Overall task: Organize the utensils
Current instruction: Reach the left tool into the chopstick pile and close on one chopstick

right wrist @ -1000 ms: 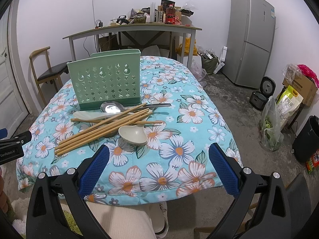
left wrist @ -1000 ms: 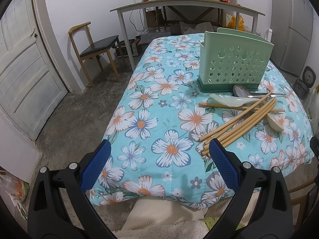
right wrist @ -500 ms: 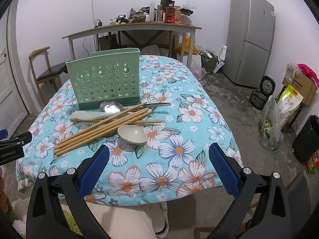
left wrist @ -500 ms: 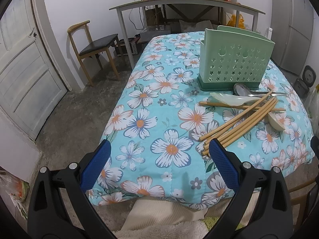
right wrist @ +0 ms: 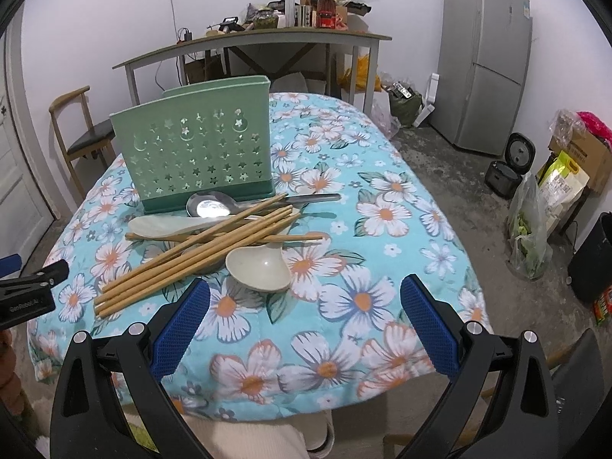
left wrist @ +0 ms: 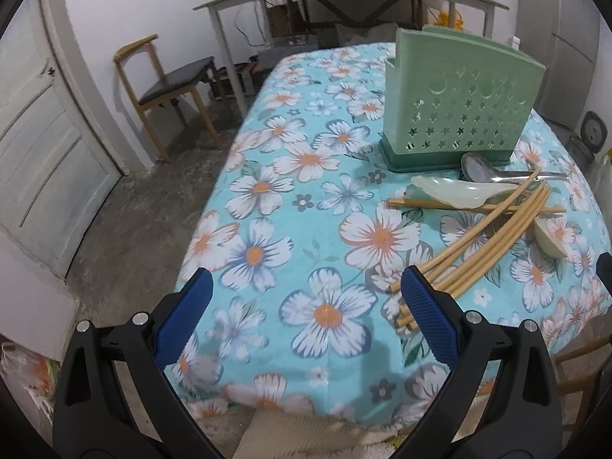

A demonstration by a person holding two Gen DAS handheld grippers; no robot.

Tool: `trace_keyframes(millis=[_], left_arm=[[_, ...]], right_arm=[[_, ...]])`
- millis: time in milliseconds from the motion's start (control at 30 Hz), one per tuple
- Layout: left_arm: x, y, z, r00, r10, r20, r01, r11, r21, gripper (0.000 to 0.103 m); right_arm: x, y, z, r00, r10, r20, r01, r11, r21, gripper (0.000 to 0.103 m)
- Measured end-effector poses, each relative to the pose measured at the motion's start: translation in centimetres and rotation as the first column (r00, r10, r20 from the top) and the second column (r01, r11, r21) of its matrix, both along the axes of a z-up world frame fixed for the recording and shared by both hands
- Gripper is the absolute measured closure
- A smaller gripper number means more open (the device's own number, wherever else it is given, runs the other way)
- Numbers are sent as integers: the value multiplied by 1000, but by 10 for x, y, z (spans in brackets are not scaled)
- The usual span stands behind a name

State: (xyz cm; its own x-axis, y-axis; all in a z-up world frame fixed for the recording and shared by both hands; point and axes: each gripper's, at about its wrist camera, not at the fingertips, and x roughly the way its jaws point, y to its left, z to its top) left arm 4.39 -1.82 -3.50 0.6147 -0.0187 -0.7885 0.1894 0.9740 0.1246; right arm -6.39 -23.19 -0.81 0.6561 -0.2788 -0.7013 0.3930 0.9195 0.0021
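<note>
Your left gripper (left wrist: 306,302) and right gripper (right wrist: 305,302) both hover at the bottom of their frames, fingers spread wide and empty. On the flowered bench (right wrist: 382,267), the chopsticks (right wrist: 191,258) lie piled with three spoons at frame centre, just below the green utensil holder (right wrist: 199,153).

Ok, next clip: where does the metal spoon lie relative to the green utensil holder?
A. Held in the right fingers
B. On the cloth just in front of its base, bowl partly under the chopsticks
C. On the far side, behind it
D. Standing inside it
B: the metal spoon lies flat on the cloth before the green utensil holder, with chopsticks crossing over it.
</note>
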Motion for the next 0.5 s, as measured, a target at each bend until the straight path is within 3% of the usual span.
trace_keyframes(millis=[100, 167, 267, 500], left_arm=[[12, -3, -4, 999, -46, -16, 45, 999, -30, 8], [17, -3, -4, 995, -102, -17, 99, 989, -109, 8], [26, -4, -2, 987, -162, -15, 155, 968, -198, 8], [46, -25, -2, 958, -288, -18, 268, 912, -311, 8]], right_arm=[[11, -4, -4, 1000, 12, -19, -12, 1000, 19, 6], [17, -7, -7, 1000, 19, -13, -19, 999, 31, 6], [28, -12, -9, 1000, 25, 7, -25, 999, 44, 6], [64, -18, -11, 995, 102, 0, -101, 988, 120, 6]])
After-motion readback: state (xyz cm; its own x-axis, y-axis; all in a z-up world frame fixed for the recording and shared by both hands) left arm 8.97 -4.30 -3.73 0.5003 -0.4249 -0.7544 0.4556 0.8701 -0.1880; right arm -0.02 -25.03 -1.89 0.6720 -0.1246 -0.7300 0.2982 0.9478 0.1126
